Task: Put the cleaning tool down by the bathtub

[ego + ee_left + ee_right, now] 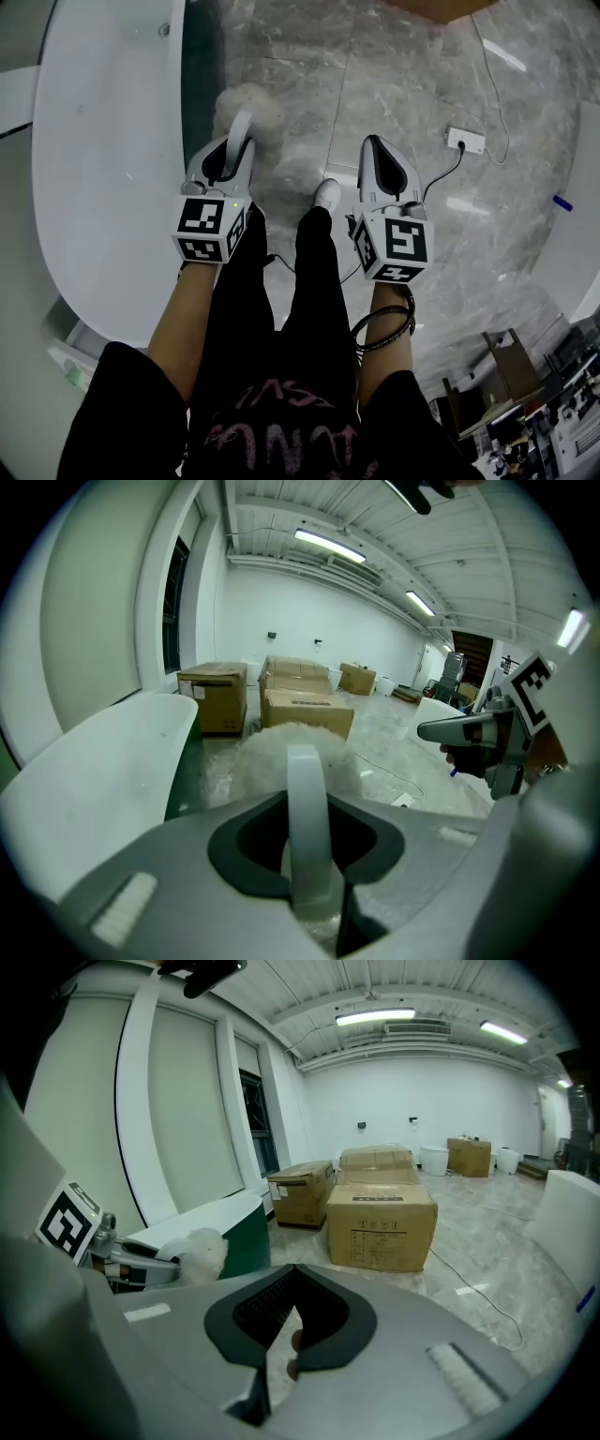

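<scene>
A cleaning tool with a fluffy white head (249,105) and a flat white handle (306,803) is held above the marble floor. My left gripper (240,133) is shut on the handle, right beside the white bathtub (103,169) at the left. In the left gripper view the fluffy head (281,747) stands out past the jaws, with the bathtub rim (103,780) to its left. My right gripper (374,148) hangs to the right, shut with nothing in it. From the right gripper view, the fluffy head (202,1252) shows at the left near the bathtub (211,1215).
Cardboard boxes (380,1218) stand on the floor ahead. A socket strip (466,141) with a cable lies at the right, a blue item (562,202) beyond it. The person's shoe (327,194) is between the grippers. Furniture (511,375) crowds the bottom right.
</scene>
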Tool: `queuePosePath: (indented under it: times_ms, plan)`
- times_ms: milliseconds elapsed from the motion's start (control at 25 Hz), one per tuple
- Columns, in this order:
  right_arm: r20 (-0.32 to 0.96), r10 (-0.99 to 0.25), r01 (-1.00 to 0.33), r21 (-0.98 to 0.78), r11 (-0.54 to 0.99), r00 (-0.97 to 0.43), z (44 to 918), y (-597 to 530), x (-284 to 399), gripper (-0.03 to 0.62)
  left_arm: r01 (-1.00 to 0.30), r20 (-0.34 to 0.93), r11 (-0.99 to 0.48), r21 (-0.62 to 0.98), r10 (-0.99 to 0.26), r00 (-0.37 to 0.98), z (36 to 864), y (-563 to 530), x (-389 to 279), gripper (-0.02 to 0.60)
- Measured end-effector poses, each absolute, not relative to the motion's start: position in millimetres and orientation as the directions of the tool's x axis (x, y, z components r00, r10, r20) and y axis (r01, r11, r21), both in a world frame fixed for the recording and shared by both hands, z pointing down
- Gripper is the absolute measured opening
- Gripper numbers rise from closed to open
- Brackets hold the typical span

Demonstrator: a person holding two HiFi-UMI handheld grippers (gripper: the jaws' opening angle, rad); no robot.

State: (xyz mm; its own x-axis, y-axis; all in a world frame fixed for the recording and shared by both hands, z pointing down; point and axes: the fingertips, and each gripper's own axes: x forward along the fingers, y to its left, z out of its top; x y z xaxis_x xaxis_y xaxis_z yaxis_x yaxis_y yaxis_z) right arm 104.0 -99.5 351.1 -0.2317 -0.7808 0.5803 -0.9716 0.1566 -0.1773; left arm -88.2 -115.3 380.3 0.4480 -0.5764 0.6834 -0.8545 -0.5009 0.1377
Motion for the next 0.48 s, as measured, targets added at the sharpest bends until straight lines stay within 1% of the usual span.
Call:
queuePosePath:
  times_ms: [120, 480]
  plan:
    - [0.589, -0.774, -0.972, -0.184, 0.149, -0.230, 368, -104, 106, 0.023, -0.856, 0.703, -0.499, 0.135, -0.561, 0.438, 401, -112, -91, 0.078]
    - [0.638, -0.715, -0.958, -0.225, 0.181, -0.285, 437, -92, 82, 0.023, -0.862, 0.737, -0.484, 0.148, -0.527, 0.422, 467, -107, -92, 0.077]
